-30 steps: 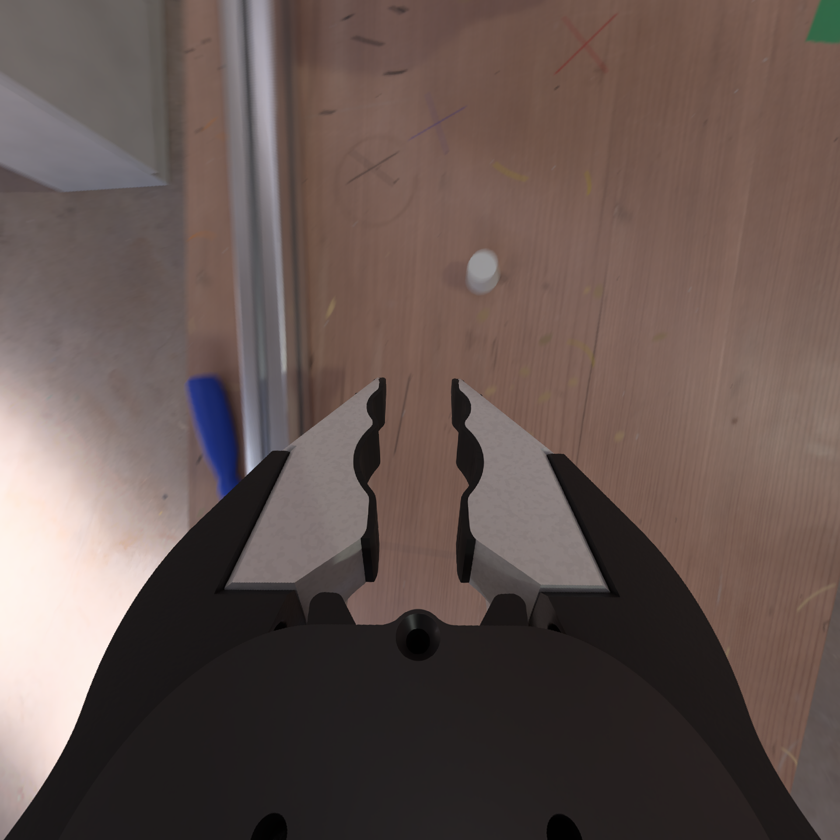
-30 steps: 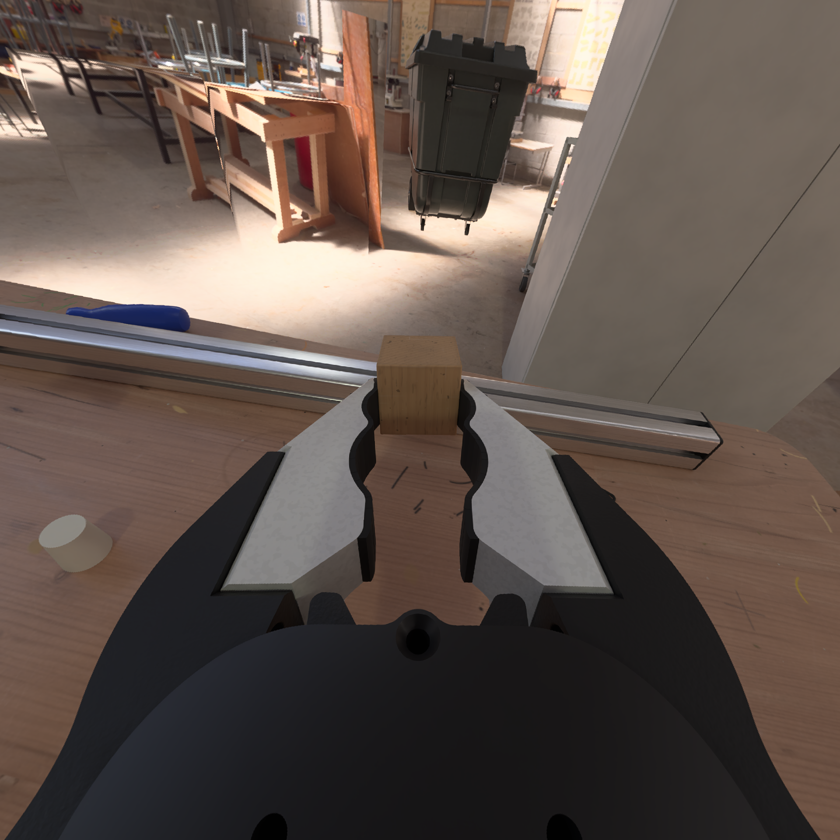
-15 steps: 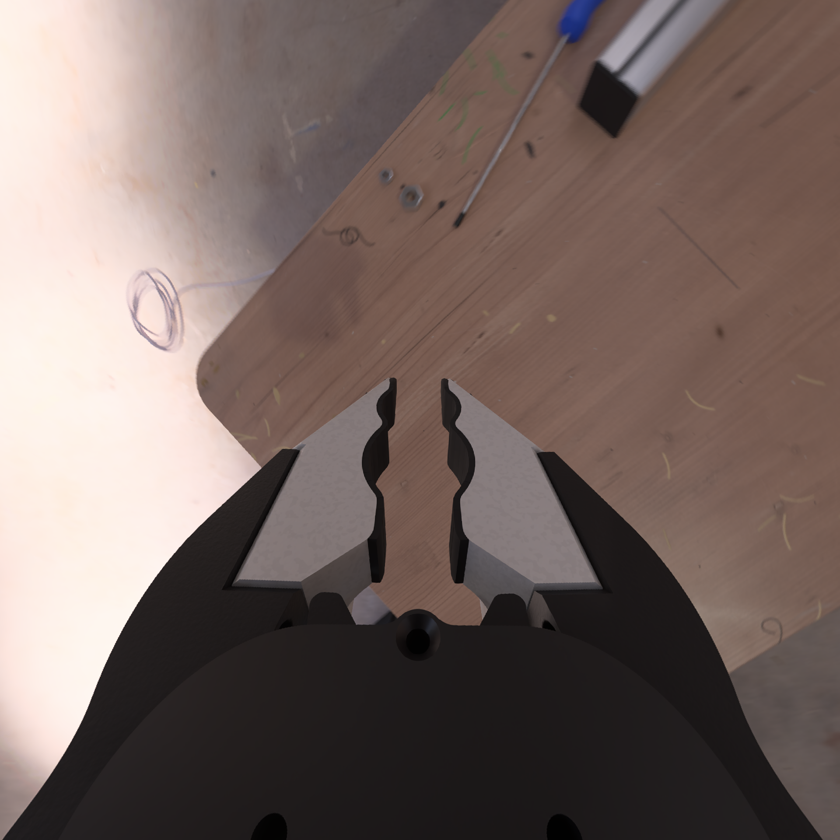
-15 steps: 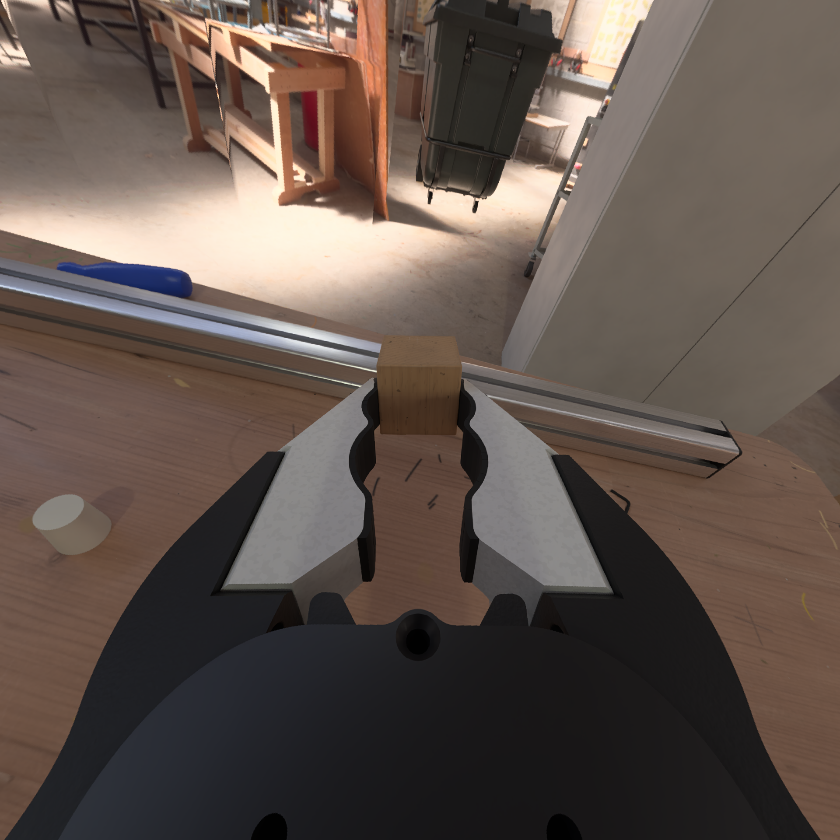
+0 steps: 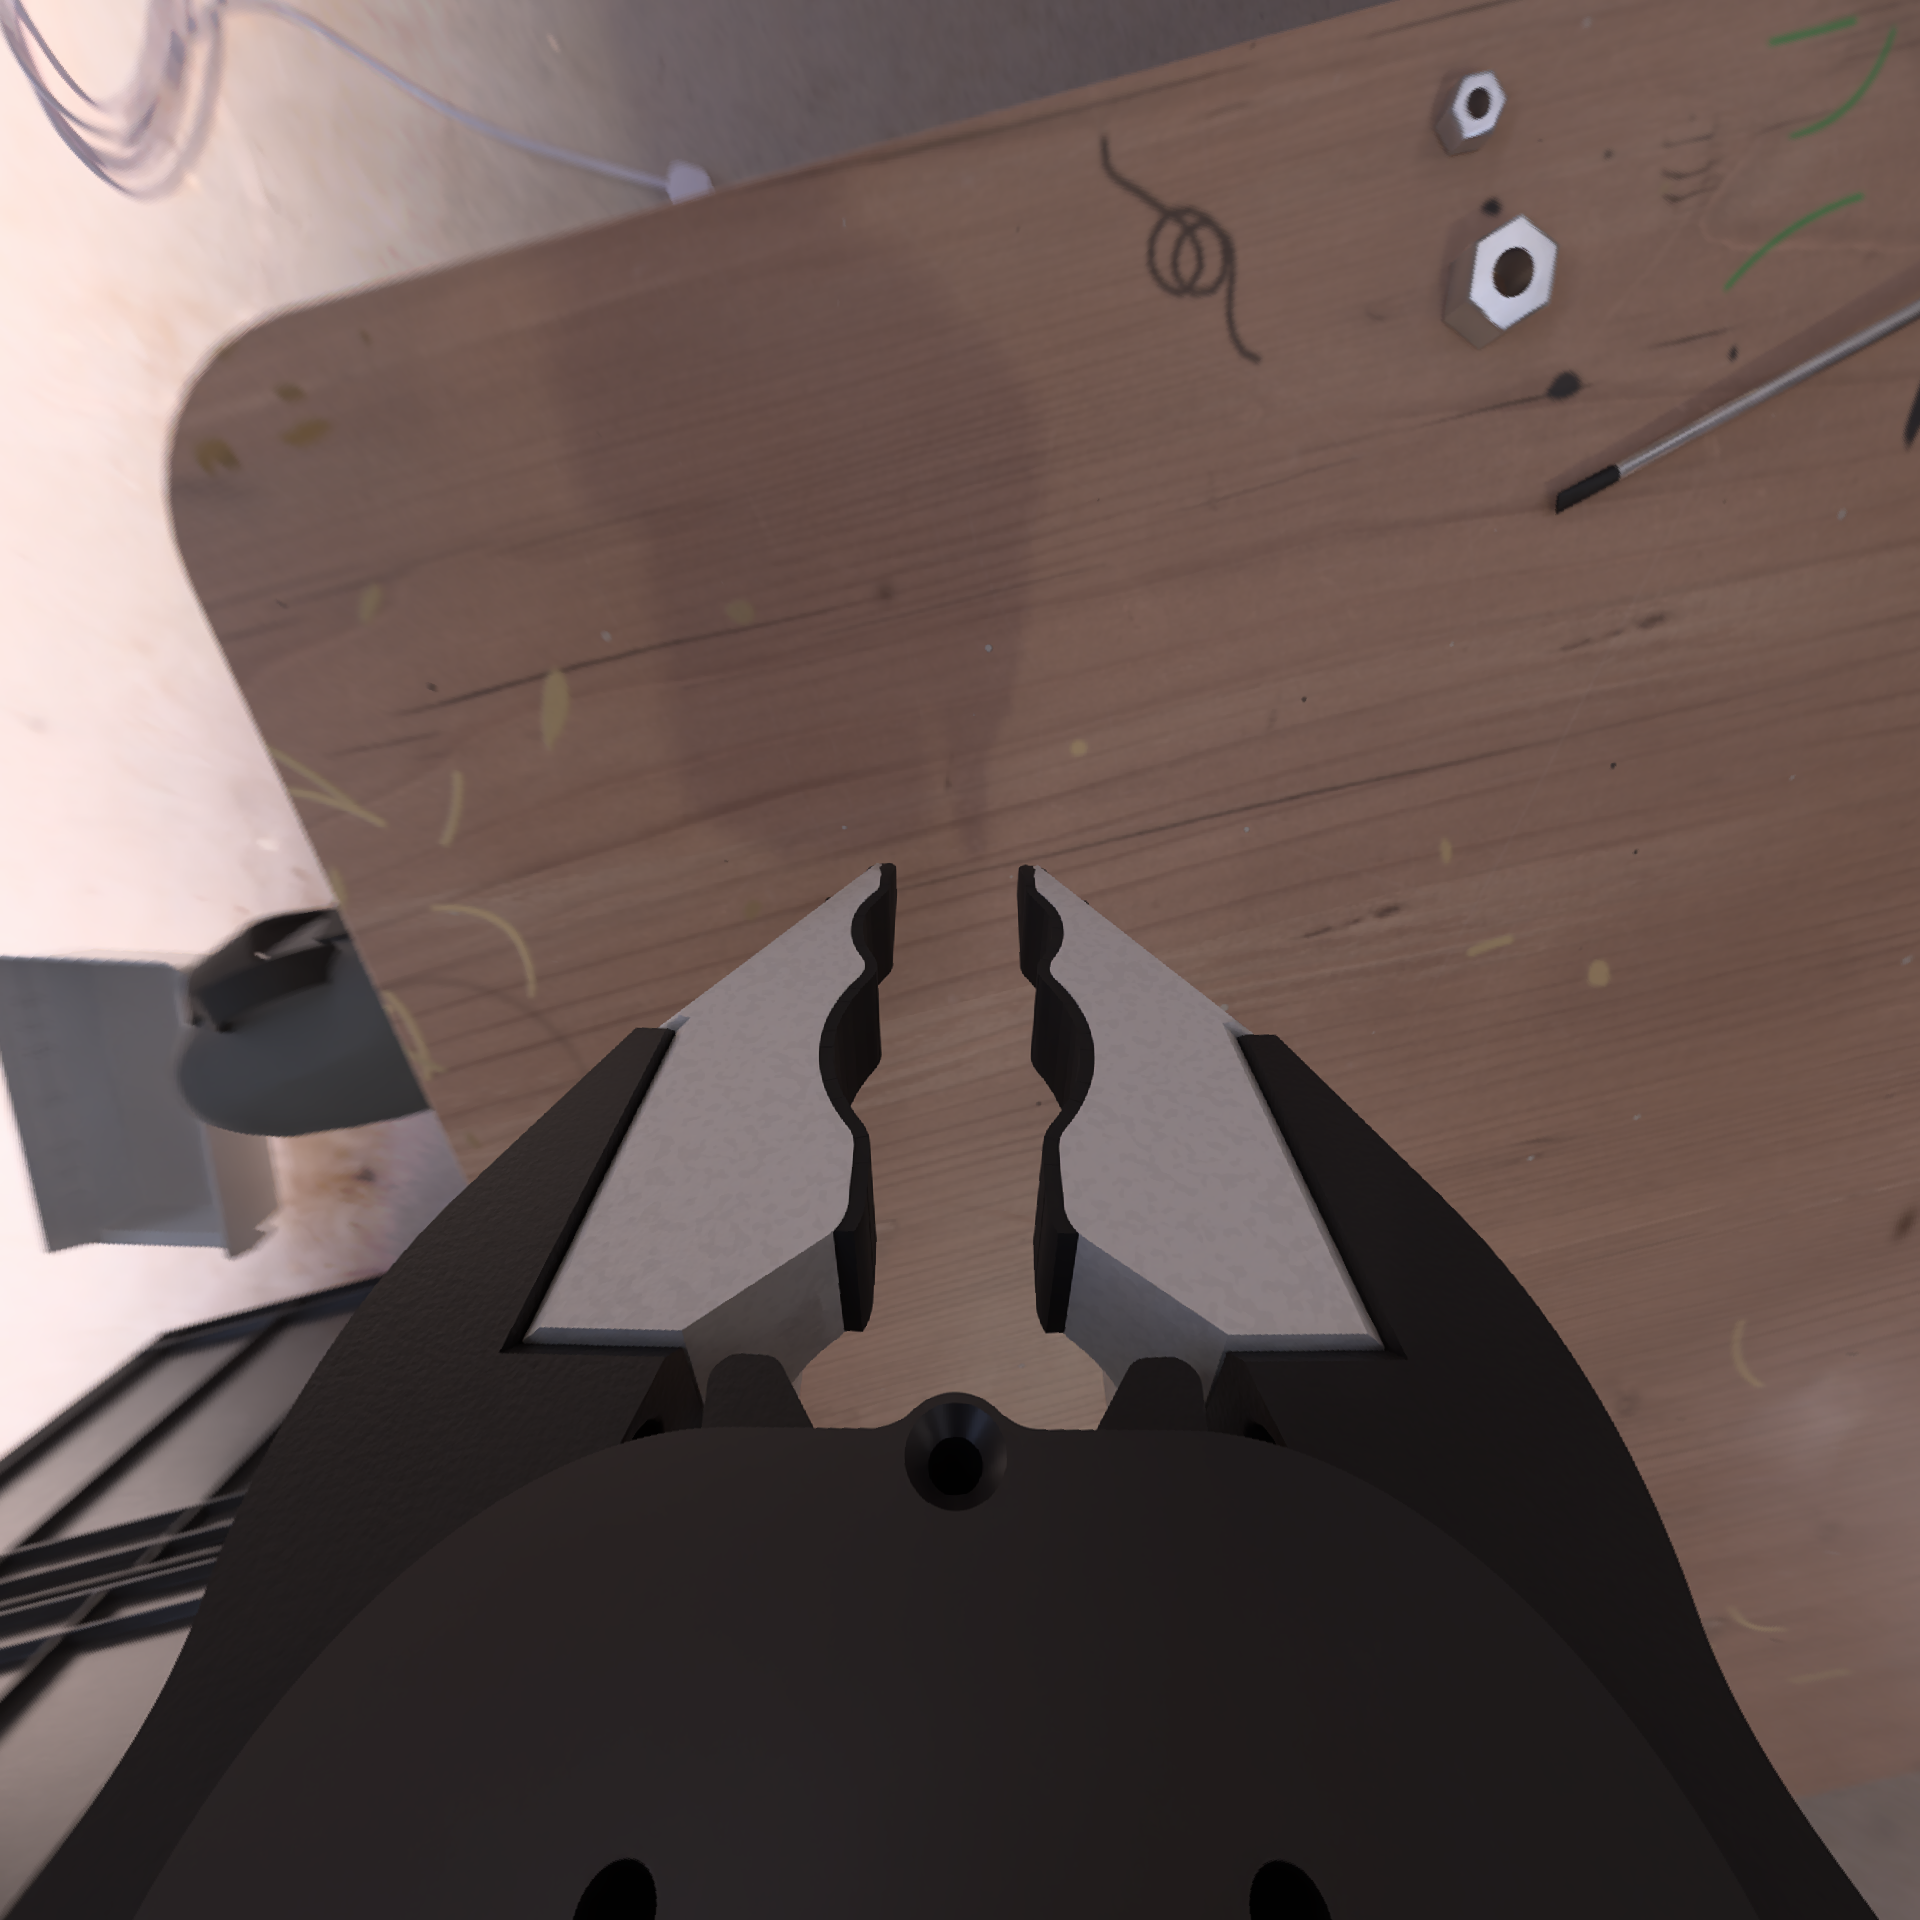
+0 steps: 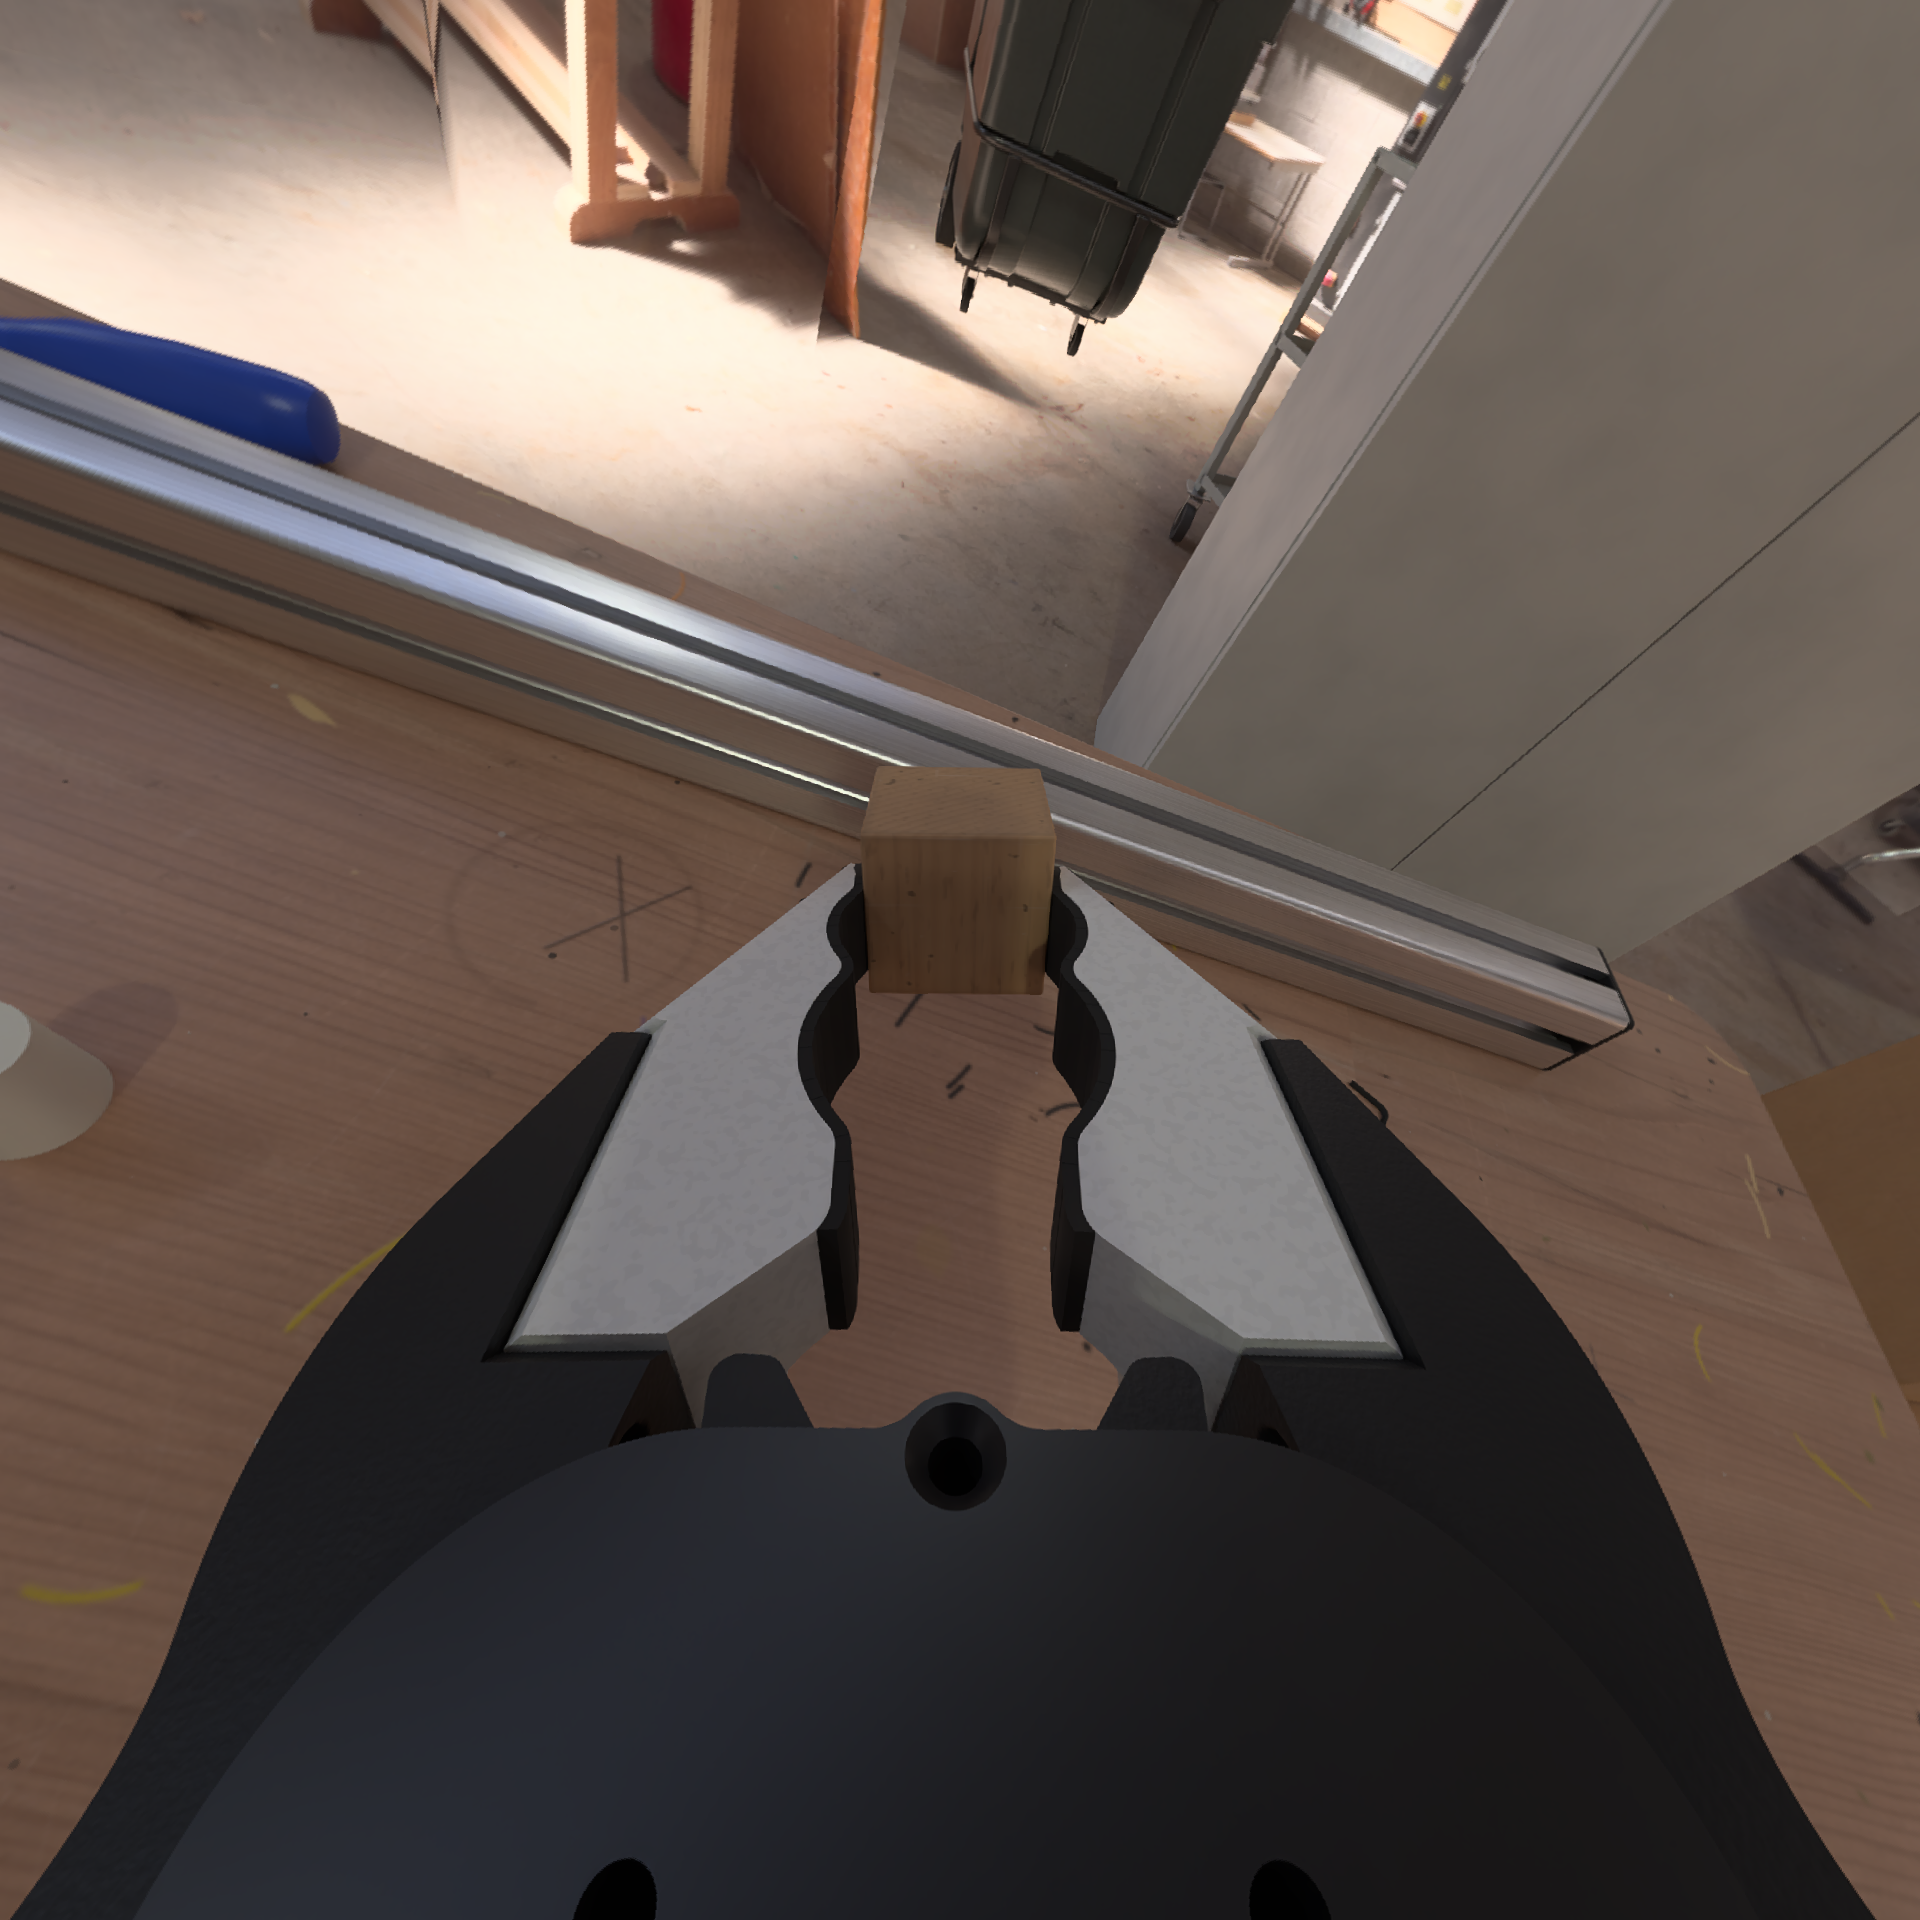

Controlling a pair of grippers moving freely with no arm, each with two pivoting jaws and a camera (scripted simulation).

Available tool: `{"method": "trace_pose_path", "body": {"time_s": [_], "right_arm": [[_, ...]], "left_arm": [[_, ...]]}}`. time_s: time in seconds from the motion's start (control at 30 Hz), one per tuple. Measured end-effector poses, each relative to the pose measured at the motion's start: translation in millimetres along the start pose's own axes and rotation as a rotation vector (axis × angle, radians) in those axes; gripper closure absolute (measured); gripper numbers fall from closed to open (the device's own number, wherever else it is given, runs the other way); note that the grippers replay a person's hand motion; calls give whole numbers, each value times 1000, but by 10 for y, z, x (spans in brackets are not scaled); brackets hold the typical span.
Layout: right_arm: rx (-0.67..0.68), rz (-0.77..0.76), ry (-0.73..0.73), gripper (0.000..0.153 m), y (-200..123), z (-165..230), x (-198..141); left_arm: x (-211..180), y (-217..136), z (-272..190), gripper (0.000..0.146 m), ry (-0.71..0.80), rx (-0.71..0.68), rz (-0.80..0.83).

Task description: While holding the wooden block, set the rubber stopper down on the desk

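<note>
My right gripper (image 6: 958, 888) is shut on the wooden block (image 6: 954, 925), a small tan cube held at the fingertips above the desk (image 6: 312, 831). The rubber stopper (image 6: 42, 1081), a pale cream plug, rests on the desk at the far left edge of the right wrist view, apart from both grippers. My left gripper (image 5: 956, 883) is open with a narrow gap and holds nothing. It hovers over the desk (image 5: 1351, 727) near its rounded corner (image 5: 208, 436). The stopper does not show in the left wrist view.
An aluminium rail (image 6: 623, 644) runs along the desk's far edge with a blue screwdriver handle (image 6: 208, 390) behind it. Two hex nuts (image 5: 1501, 275) and the screwdriver shaft (image 5: 1745, 410) lie at the left view's upper right. A grey cabinet (image 6: 1558, 468) stands beyond.
My left gripper has swung away from the stopper to the desk corner and come closer to the surface. My right gripper, still holding the block, tilted down a little; the stopper slid toward its view's left edge.
</note>
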State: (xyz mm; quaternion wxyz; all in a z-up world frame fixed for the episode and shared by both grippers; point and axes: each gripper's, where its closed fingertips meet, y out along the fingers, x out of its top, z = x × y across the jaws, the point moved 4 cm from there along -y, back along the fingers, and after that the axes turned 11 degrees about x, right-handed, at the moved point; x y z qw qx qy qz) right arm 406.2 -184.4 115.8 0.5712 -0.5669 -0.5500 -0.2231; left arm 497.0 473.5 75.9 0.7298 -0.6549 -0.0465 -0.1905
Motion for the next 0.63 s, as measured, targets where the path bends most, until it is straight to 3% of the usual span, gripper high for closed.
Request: {"method": "trace_pose_path", "body": {"time_s": [0.63], "right_arm": [[28, -43, -22, 120, -57, 49, 84]], "left_arm": [[33, 151, 34, 121, -109, -9, 166]]}}
